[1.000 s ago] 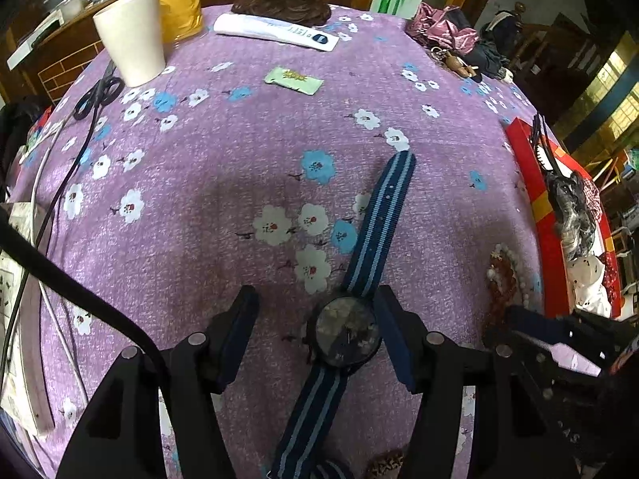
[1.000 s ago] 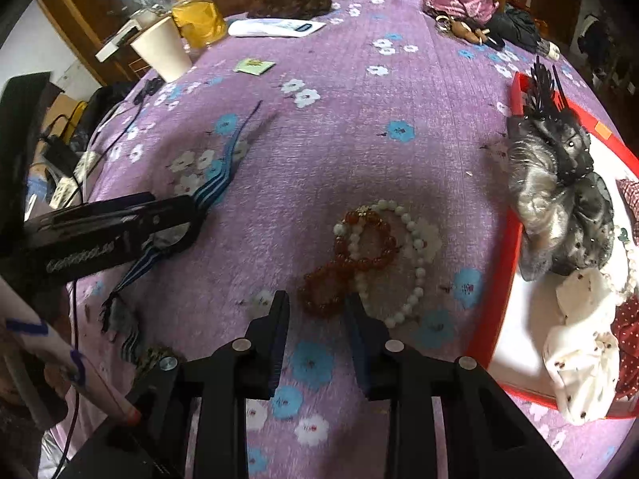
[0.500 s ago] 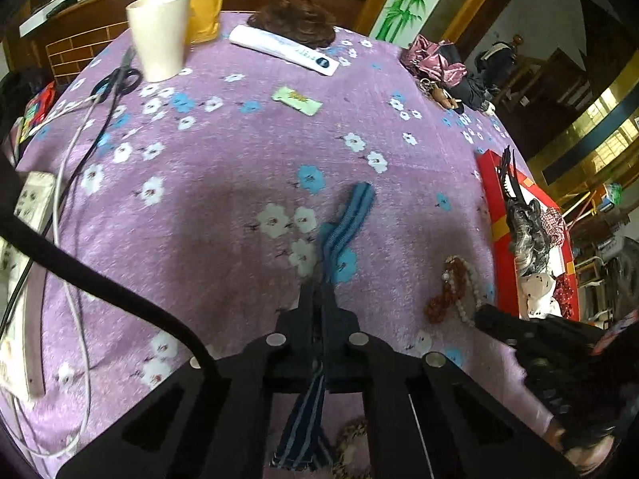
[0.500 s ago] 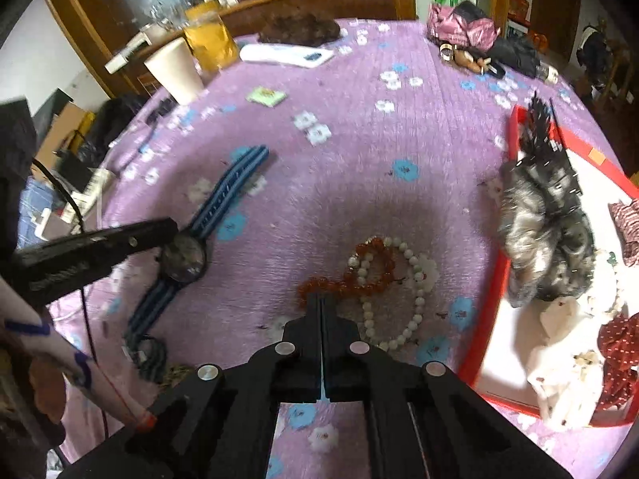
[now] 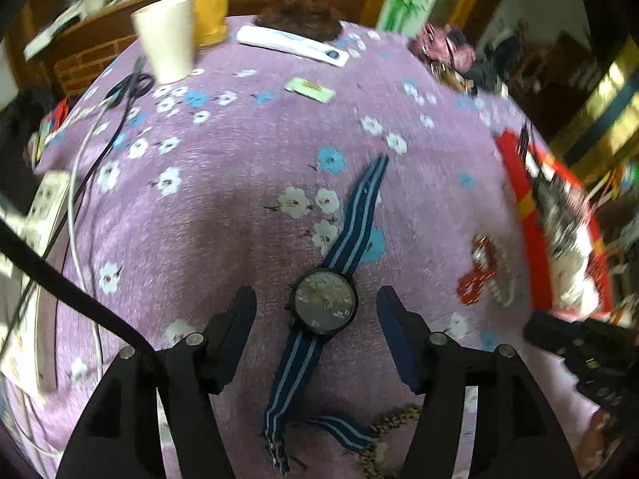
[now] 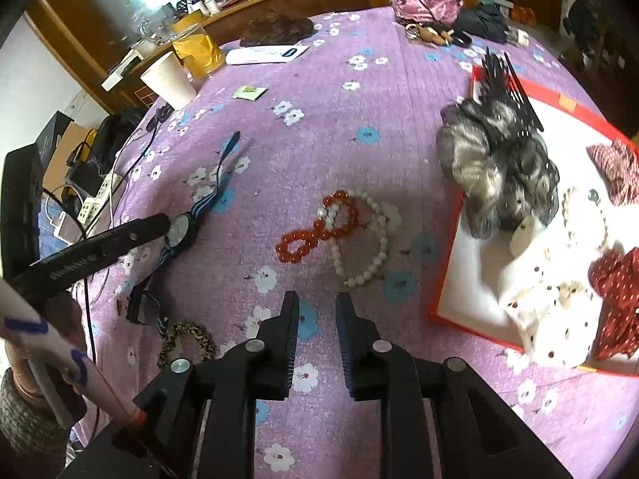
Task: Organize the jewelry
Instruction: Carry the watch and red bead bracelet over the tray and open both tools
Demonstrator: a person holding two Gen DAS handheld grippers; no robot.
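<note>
A black watch [image 5: 325, 307] on a blue striped strap lies flat on the purple flowered cloth. My left gripper [image 5: 315, 295] stands over it, jaws opening, with the watch face between the fingers and untouched. The right wrist view shows the same watch [image 6: 179, 229] beside one left finger [image 6: 120, 237]. My right gripper [image 6: 317, 297] hovers just short of a red bead bracelet [image 6: 315, 231] and a white bead bracelet [image 6: 367, 239]. Its jaws are opening with a narrow gap and nothing between them. The red-rimmed tray [image 6: 447, 279] on the right holds scrunchies and hair clips.
A leopard scrunchie [image 6: 185, 339] lies near the watch strap's end. At the far side stand a paper cup [image 5: 167, 36], a white tube [image 5: 291, 46] and a green packet [image 5: 309, 88]. Scissors [image 5: 131, 84], cables and a power strip [image 5: 48, 199] run along the left edge.
Both grippers went shut half a second ago and now stand open again. The watch and the bracelets lie on the cloth as before. The right gap is narrower than a second ago.
</note>
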